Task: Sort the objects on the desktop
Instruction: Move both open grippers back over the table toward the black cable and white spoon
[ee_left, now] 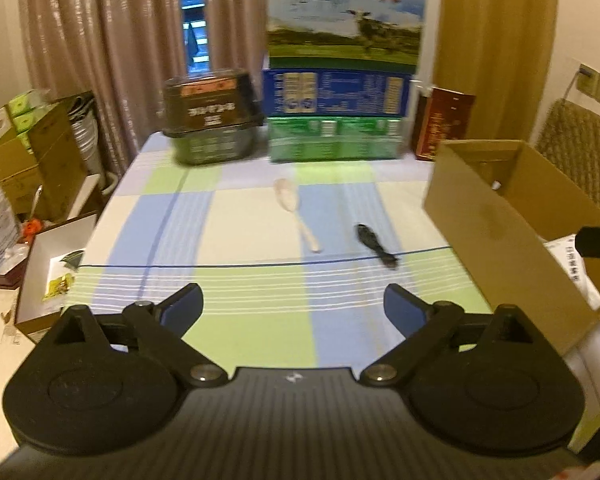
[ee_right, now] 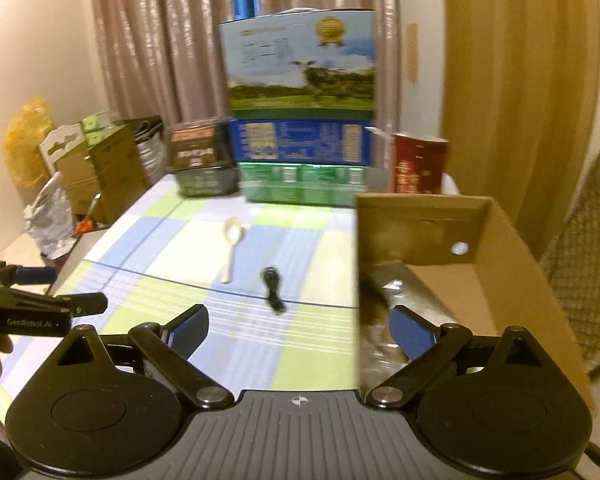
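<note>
A white plastic spoon (ee_left: pixel 298 213) (ee_right: pixel 232 246) lies on the checked tablecloth (ee_left: pixel 236 224), bowl pointing away. To its right lies a small black bundled cable (ee_left: pixel 374 244) (ee_right: pixel 272 288). An open cardboard box (ee_left: pixel 512 216) (ee_right: pixel 496 248) stands at the table's right side with some wrapped items inside. My left gripper (ee_left: pixel 294 308) hovers open over the near edge of the cloth, nothing between its blue pads. My right gripper (ee_right: pixel 298 330) is open too, straddling the box's left wall. In the right wrist view the left gripper (ee_right: pixel 72 292) shows at the left edge.
Stacked cartons (ee_left: pixel 340 92) (ee_right: pixel 300 128), a dark basket with a box on it (ee_left: pixel 212 120) and a red tin (ee_right: pixel 418 164) line the table's far edge. Cardboard boxes (ee_left: pixel 40 160) and bags crowd the floor at left. A chair (ee_left: pixel 580 160) stands right.
</note>
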